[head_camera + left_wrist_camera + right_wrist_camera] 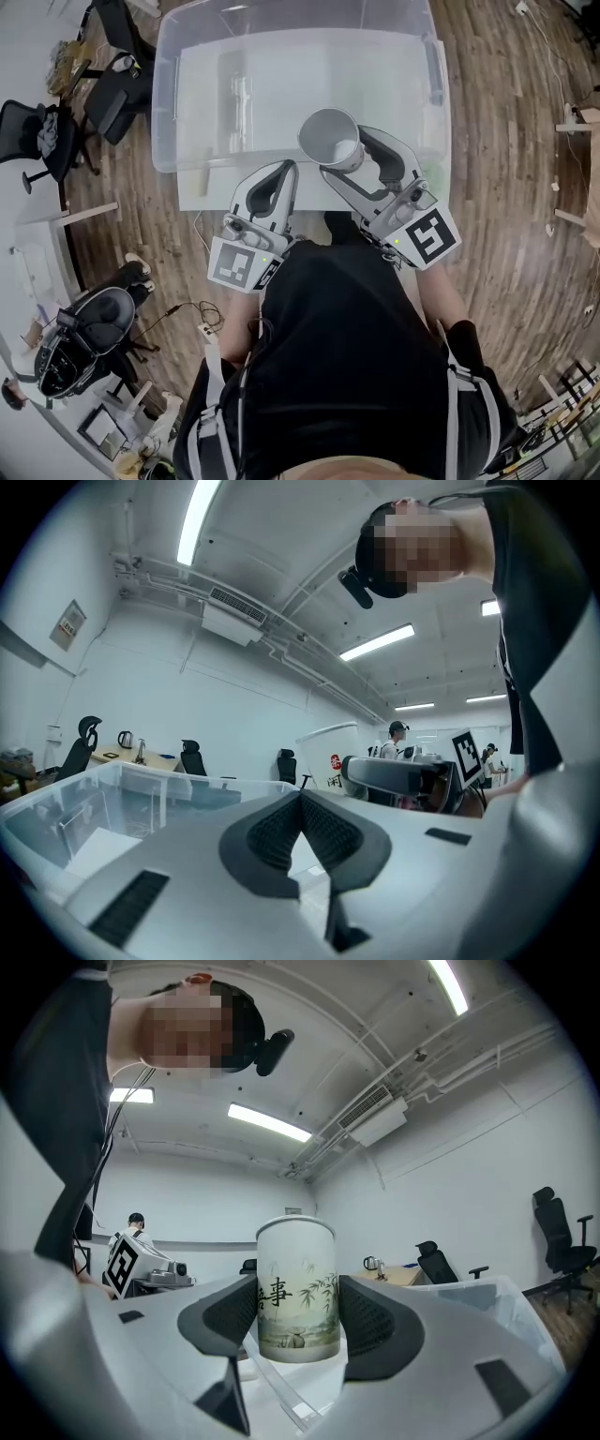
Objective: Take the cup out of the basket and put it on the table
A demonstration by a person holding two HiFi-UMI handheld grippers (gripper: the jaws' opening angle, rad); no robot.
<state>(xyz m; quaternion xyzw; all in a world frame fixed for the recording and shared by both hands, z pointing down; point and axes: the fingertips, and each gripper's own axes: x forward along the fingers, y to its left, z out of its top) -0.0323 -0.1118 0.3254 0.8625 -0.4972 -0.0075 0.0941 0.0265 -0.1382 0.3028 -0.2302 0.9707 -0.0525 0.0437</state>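
The right hand-held gripper clamps the upright cup by its sides above the near rim of the clear basket, the desk just below, while the left hand-held gripper is closed and empty.

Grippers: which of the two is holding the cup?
The right gripper: its jaws press on both sides of the white cup. The left gripper has its jaws closed together with nothing between them.

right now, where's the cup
The cup is clamped in the right gripper, held up over the near rim of the clear basket; in the head view it is just right of the left gripper.
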